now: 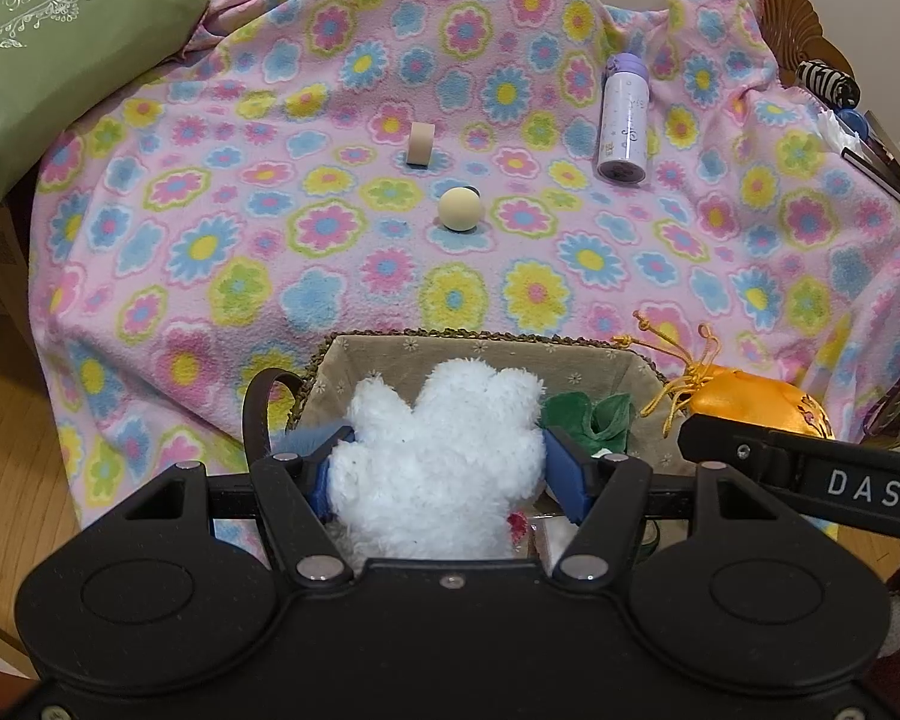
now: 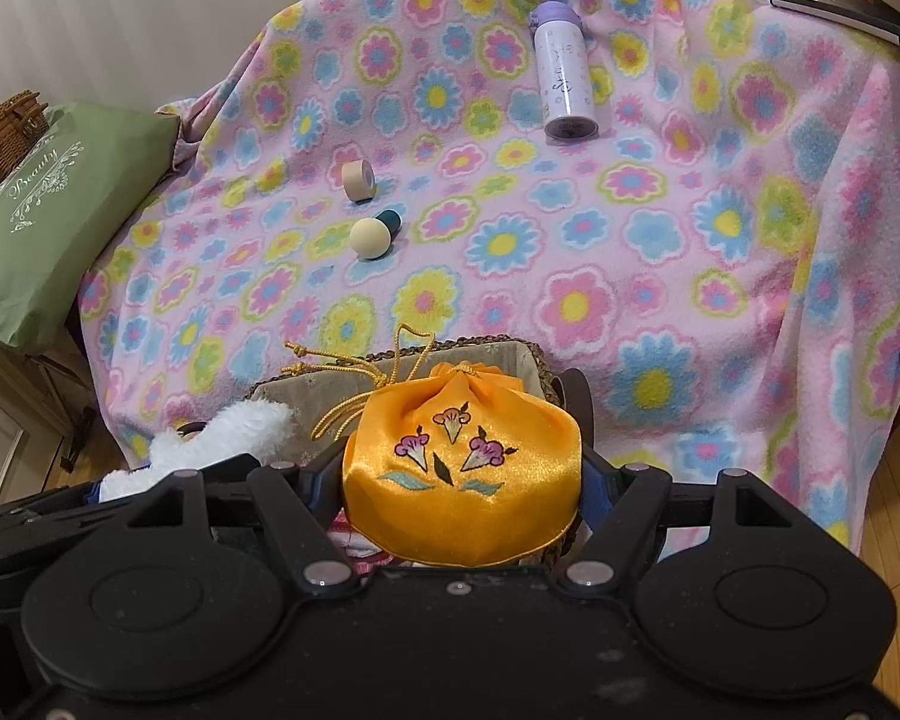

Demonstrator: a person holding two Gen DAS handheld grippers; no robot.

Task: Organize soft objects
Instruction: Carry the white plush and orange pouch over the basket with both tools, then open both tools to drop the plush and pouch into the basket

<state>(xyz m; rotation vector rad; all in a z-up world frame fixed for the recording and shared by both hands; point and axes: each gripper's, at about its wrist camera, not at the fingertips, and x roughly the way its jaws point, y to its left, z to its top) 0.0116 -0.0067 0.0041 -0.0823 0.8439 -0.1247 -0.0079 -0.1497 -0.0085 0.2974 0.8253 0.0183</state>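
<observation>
Left wrist view: the left gripper (image 1: 444,468) has its blue pads pressed against both sides of a white plush toy (image 1: 444,468), about half open around it, above a lined wicker basket (image 1: 480,348); a green cloth piece (image 1: 588,417) lies inside the basket; the right gripper's black arm crosses the lower right. Right wrist view: the right gripper (image 2: 462,480) is clamped on an orange satin pouch (image 2: 462,468) with embroidered flowers and a yellow drawstring, jaws roughly half open, over the basket's right end; the plush toy shows at lower left. Farther back on the flowered pink blanket (image 2: 660,240) lie a tape roll (image 2: 359,180), a round-knobbed stopper (image 2: 372,237) and a purple-capped bottle (image 2: 564,75); a green bag (image 2: 48,210) sits at the left edge.
</observation>
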